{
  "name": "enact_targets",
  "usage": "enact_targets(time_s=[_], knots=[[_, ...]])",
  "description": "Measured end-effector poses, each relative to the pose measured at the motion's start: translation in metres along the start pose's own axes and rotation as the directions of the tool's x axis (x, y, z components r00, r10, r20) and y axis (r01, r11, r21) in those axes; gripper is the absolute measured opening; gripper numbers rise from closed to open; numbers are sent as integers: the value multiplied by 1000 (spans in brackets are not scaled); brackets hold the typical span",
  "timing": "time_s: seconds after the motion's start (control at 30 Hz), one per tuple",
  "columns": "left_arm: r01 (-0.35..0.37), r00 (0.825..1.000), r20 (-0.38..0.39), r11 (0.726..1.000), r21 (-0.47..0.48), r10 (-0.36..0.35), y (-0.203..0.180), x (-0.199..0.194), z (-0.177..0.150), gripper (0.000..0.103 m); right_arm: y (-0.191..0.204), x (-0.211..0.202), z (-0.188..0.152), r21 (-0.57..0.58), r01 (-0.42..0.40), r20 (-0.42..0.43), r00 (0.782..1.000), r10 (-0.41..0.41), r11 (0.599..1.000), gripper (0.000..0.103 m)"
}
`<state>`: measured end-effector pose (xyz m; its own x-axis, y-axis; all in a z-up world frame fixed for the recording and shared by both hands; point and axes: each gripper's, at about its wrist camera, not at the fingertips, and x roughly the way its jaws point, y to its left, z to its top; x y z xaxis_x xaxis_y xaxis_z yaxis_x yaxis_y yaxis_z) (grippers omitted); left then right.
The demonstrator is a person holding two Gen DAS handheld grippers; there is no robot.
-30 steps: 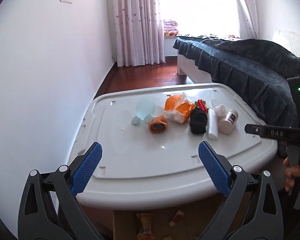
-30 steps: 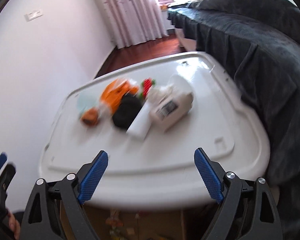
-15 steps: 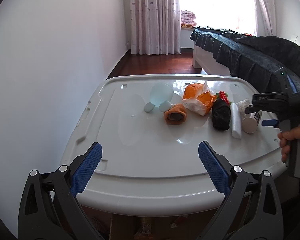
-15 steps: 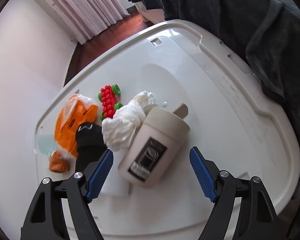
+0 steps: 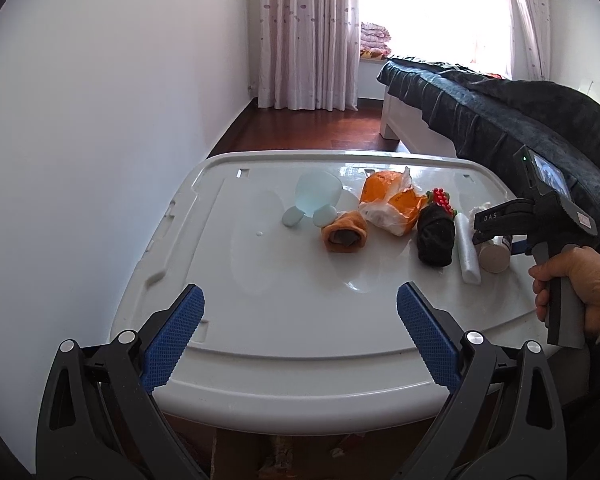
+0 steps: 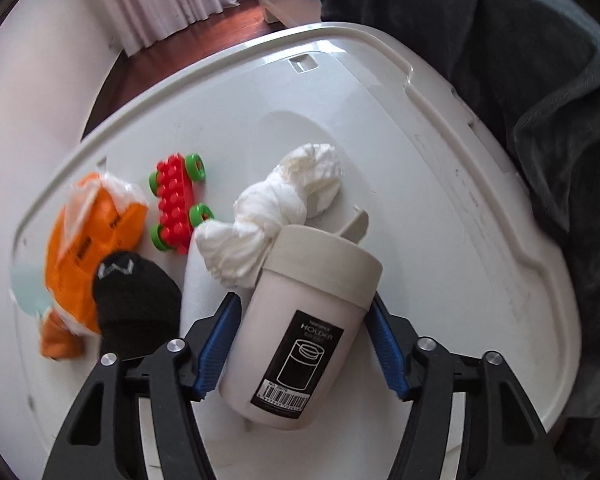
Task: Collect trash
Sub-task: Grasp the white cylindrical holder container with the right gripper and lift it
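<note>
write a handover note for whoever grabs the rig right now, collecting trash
Right gripper: jaws closing around the lying white canister; firm contact not clear yet.
Left gripper: open, empty, hovering at the near edge of the white lid.
On the lid: tissue wad, orange bag, black sock, toy block car, foam roll, orange sock.
Done: nothing visibly collected.
Left: finish the grasp, lift, then clear the remaining trash.
</note>
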<state>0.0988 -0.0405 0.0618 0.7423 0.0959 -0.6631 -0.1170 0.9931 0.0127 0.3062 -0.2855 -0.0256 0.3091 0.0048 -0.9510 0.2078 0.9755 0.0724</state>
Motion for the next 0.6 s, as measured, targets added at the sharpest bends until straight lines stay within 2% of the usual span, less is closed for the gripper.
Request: enact_targets(time_s=[0.03,0.07,0.13,0.2,0.27,0.4,0.47,0.6], knots=[[-1,1000,-2,1000,5,1,-2,1,-1,95,1,-1,-3,-29,18,1,1000,-18,999,53],[1,1000,-6,1000,6,-1,-1,2,-2,95,3,-3,-7,-67,37,13,999,-36,997,51],[13,1000,-24,1000,1,-13,-2,7,-5,95,-3,-8,-17,-91,-12,19,1000,14,996,50],[24,999,-44,1000,-13,-25,0,12,-8,95,-15,-15,-25,-70,-97,15,995,99,993,50],[32,997,-71,999,-26,-34,2,20,-12,95,-26,-24,-36,-66,-143,28,989,145,988,50],[31,994,-99,998,-48,-36,4,34,-17,95,-34,-52,-66,-123,-218,107,967,231,968,50],[39,993,-112,998,-51,-44,3,44,-13,95,-35,-66,-81,-133,-271,140,947,289,953,50],[45,994,-102,998,-47,-50,-5,66,4,95,-26,-86,-91,-185,-309,215,914,345,933,50]])
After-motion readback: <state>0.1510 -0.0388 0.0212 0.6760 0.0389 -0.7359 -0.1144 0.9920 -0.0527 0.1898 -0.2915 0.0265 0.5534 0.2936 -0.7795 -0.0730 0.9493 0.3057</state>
